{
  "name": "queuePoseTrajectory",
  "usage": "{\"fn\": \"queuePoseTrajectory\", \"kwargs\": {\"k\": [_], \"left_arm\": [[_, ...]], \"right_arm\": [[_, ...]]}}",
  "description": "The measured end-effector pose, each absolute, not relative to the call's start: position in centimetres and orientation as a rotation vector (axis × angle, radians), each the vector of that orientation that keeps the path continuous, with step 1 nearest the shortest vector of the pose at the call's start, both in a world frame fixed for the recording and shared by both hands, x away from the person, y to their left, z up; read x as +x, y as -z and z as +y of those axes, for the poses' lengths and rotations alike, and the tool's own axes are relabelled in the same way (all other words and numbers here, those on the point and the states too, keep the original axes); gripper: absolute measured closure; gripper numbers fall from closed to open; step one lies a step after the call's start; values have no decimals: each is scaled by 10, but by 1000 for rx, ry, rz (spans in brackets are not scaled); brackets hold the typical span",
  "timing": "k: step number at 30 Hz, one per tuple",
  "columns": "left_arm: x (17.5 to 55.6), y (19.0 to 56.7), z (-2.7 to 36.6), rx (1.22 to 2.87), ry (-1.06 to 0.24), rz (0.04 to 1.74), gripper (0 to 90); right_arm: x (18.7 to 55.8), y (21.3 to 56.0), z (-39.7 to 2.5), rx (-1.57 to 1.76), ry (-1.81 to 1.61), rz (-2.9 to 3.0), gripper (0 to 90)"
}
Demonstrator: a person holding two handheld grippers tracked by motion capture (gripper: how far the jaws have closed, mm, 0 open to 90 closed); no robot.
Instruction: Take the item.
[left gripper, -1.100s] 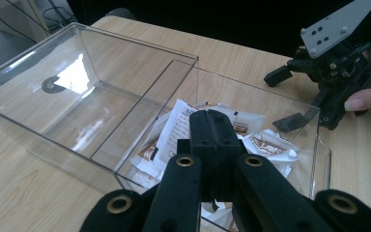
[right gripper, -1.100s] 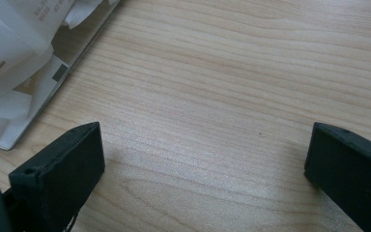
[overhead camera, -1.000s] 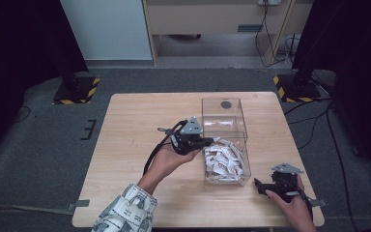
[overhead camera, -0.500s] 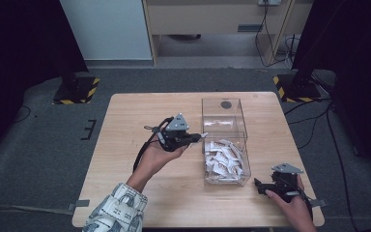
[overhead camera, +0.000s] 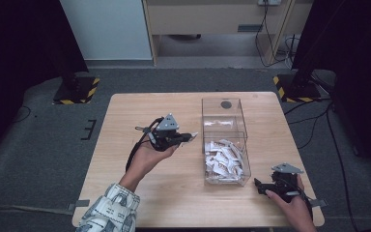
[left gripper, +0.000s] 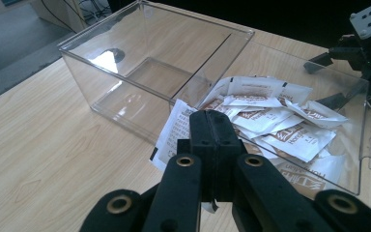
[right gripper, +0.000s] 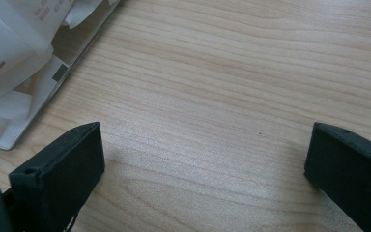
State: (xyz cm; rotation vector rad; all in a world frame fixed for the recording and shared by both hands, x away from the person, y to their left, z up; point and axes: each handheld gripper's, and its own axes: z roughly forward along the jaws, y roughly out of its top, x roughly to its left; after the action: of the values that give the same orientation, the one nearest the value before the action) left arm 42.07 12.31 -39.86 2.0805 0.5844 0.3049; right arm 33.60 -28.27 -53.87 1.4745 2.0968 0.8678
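A clear plastic box (overhead camera: 245, 145) with two compartments stands right of the table's middle. Its far compartment (overhead camera: 223, 115) is empty; the near one holds several white and brown packets (overhead camera: 224, 157). My left gripper (overhead camera: 189, 137) hovers just left of the box, shut on one white packet (overhead camera: 193, 136). In the left gripper view the closed jaws (left gripper: 211, 116) pinch that packet (left gripper: 174, 128) in front of the box (left gripper: 101, 67) and its packets (left gripper: 280, 121). My right gripper (overhead camera: 260, 185) rests open on the table by the box's near right corner, its jaws wide apart (right gripper: 205, 145).
The wooden table (overhead camera: 125, 125) has bare room left of the box. In the right gripper view, packets (right gripper: 9, 53) behind the box wall sit at upper left. The right gripper (left gripper: 362, 43) also appears beyond the box in the left gripper view.
My left gripper has drawn back from over the near compartment to the left of the box, carrying a packet. The right gripper has stayed put.
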Motion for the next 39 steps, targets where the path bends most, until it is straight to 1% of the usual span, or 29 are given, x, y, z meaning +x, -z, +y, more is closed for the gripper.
{"fn": "queuePoseTrajectory", "kwargs": {"k": [39], "left_arm": [[427, 423, 147, 2126, -324, 628, 900]], "right_arm": [[336, 539, -283, 1474, -869, 2095, 8]]}}
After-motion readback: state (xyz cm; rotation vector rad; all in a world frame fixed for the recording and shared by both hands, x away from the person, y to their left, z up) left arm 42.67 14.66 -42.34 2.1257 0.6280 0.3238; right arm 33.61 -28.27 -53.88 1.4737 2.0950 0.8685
